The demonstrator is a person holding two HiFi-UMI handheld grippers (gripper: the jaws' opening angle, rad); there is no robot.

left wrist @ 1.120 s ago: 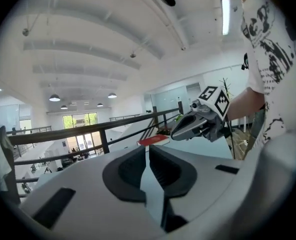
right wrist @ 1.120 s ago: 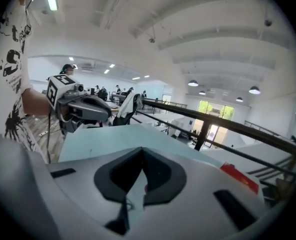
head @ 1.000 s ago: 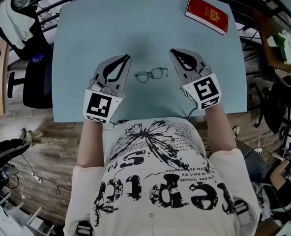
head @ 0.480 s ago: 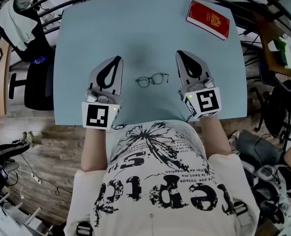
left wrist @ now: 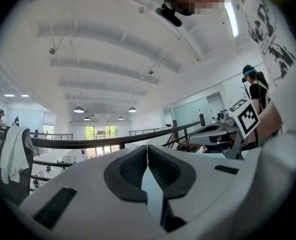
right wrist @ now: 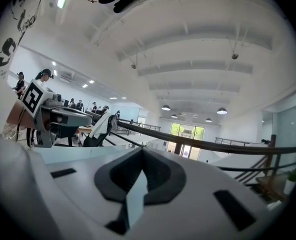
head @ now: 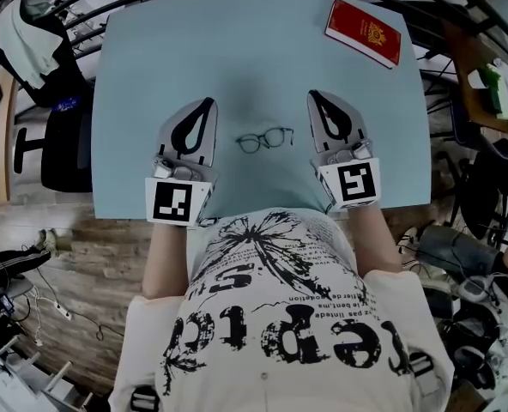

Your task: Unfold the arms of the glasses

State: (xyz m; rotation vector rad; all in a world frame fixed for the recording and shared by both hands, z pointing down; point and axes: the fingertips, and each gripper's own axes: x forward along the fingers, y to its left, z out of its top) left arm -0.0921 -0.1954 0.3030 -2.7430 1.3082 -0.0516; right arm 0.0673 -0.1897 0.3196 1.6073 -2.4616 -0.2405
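A pair of thin dark-rimmed glasses (head: 265, 139) lies on the pale blue table (head: 263, 58), between my two grippers. In the head view my left gripper (head: 205, 103) hovers just left of the glasses, and my right gripper (head: 314, 95) just right of them; neither touches them. Both are shut with nothing between the jaws. Seen from the left gripper view, its jaws (left wrist: 147, 147) meet along a closed line and point level across the room. The right gripper view shows the same: jaws (right wrist: 141, 151) pressed together, empty. The glasses' arms are too small to make out.
A red booklet (head: 363, 31) lies at the table's far right corner. A dark chair (head: 61, 136) stands left of the table. Railings, cables and clutter surround the table. Other people stand in the background of both gripper views.
Both grippers have risen a little and swung to point straighter away from me. The glasses have not moved.
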